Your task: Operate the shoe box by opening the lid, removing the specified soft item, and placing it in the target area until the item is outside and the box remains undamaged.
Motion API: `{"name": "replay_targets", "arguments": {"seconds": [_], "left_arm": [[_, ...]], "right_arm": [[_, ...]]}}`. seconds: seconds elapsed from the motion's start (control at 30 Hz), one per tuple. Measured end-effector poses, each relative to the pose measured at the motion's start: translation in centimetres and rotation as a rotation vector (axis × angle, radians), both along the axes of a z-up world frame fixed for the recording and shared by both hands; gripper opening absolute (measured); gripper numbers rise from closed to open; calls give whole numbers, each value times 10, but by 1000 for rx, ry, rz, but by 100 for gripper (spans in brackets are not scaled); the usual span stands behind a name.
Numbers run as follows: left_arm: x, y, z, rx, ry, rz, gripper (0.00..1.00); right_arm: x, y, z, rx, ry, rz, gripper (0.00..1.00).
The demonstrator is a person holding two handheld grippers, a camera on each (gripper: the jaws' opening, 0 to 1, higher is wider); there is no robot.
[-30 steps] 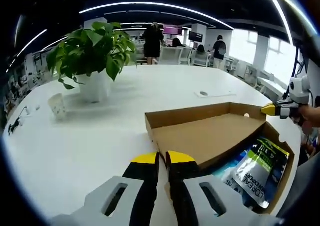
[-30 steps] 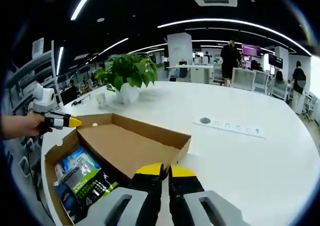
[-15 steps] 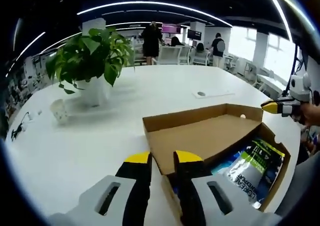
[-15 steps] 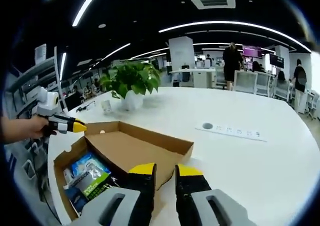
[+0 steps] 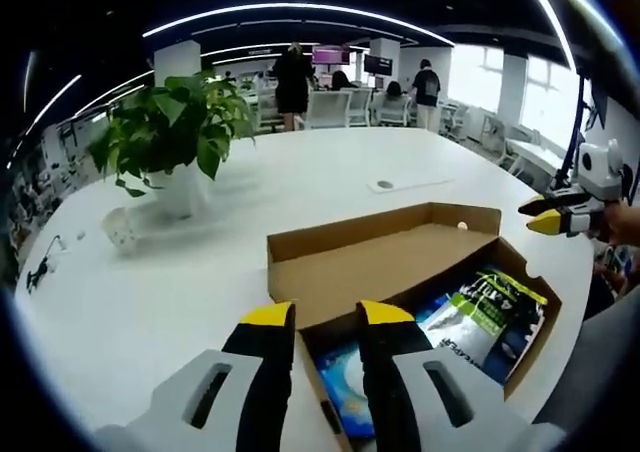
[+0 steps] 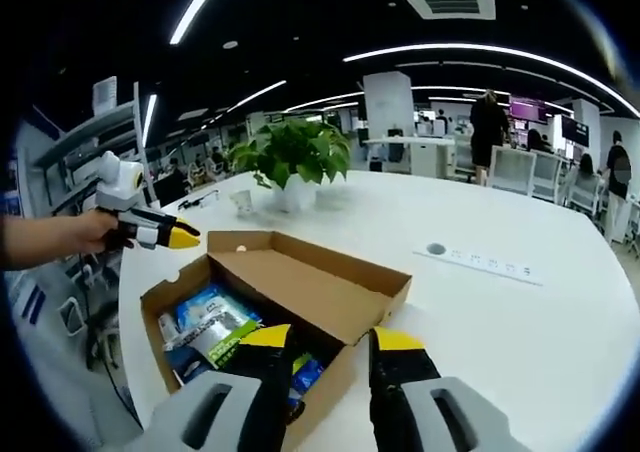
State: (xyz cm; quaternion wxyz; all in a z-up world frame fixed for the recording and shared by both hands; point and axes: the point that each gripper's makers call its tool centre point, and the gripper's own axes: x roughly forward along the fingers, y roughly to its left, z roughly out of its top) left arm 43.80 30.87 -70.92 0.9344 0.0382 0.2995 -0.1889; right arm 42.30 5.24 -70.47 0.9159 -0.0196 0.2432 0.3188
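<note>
Two hand-held grippers flank the shoe box (image 5: 400,272), which sits on the white desk (image 5: 180,292) with its lid (image 5: 385,262) swung up and back, likely so the soft packets stay reachable. The left hand-held gripper (image 5: 325,322), jaws parted and holding nothing, hangs just at the box's near-left corner. Inside lie the blue packet (image 5: 350,412) and the green-and-white packet (image 5: 485,307), still in the box. The right hand-held gripper (image 6: 330,344), also parted and empty, hovers over the box's opposite end.

Left gripper view shows the partner's yellow tip beyond the box; right gripper view adds a power strip (image 6: 480,262) right of the box and the potted plant (image 6: 295,162) behind it.
</note>
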Motion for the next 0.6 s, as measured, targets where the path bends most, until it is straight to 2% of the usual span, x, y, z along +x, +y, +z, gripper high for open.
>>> {"name": "replay_targets", "arguments": {"seconds": [0.2, 0.3, 0.37, 0.53, 0.6], "left_arm": [[-14, -15, -1, -43, 8, -17, 27], [-24, -23, -8, -50, 48, -42, 29], [-28, -27, -11, -53, 54, -50, 31], [-42, -43, -22, -106, 119, -85, 35], [-46, -48, -24, -127, 129, -99, 36]], "right_arm": [[-18, -1, 2, -24, -8, 33, 30], [-25, -1, 5, -24, -11, 42, 31], [-31, -1, 6, -23, -8, 45, 32], [-44, -2, 5, -29, -9, 54, 32], [-49, -2, 4, -31, -9, 56, 33]]}}
